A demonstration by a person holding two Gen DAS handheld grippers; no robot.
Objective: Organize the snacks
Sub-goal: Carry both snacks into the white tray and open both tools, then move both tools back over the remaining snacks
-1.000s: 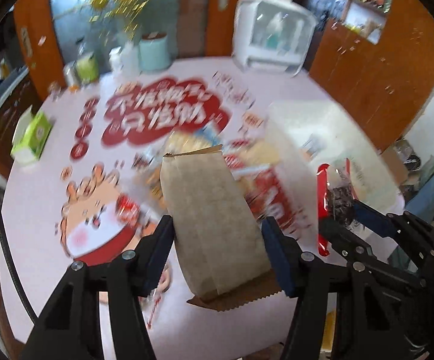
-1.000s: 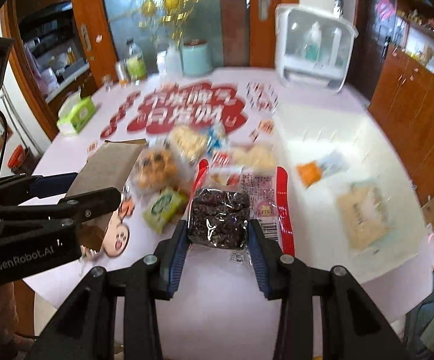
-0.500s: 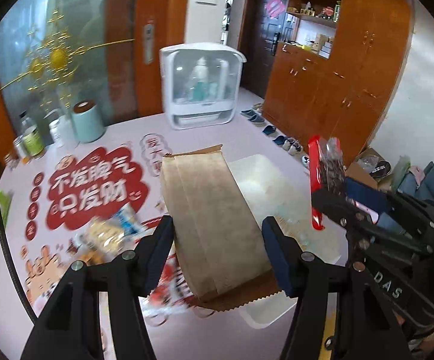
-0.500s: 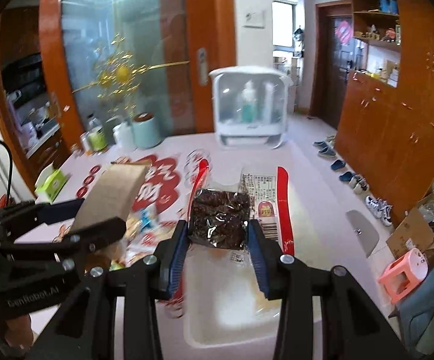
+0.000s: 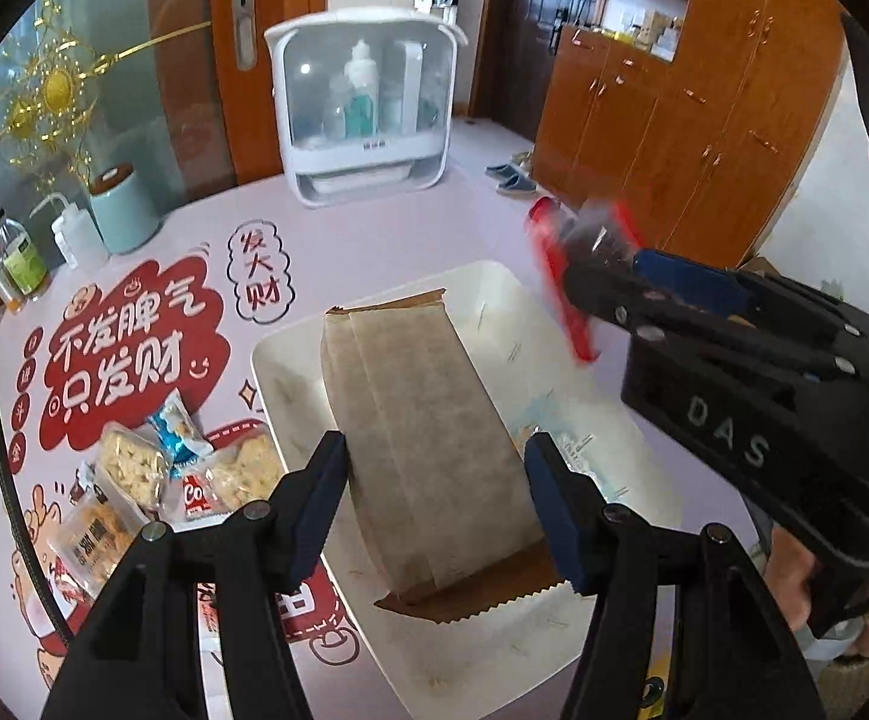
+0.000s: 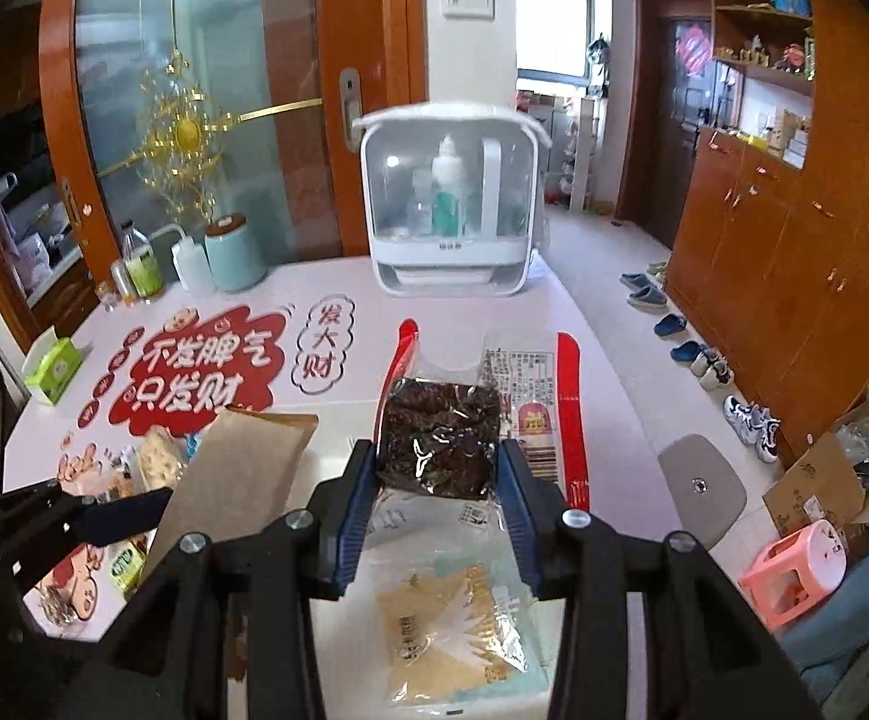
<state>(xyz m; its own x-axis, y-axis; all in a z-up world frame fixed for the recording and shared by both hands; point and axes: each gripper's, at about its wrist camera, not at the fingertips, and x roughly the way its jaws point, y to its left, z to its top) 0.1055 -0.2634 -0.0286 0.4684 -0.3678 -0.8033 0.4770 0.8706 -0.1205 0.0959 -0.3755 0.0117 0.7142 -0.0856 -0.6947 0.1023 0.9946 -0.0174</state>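
My left gripper (image 5: 434, 498) is shut on a brown paper snack bag (image 5: 428, 438) and holds it above a white tray (image 5: 290, 396) on the table. My right gripper (image 6: 437, 486) is shut on a clear packet of dark dried fruit with red edges (image 6: 440, 438), also above the tray. That packet shows blurred in the left wrist view (image 5: 578, 264). The brown bag shows in the right wrist view (image 6: 236, 480). A clear packet with a tan snack (image 6: 452, 624) lies in the tray under my right gripper.
Several loose snack packets (image 5: 158, 480) lie on the pink tablecloth left of the tray. A white plastic cabinet (image 5: 368, 102), a mint canister (image 5: 122, 210) and bottles (image 5: 20, 258) stand at the table's far side. A grey stool (image 6: 698, 492) and pink stool (image 6: 794, 570) stand right of the table.
Both grippers have carried their packets rightward from over the snack pile to above the white tray. Both stay shut on their packets.
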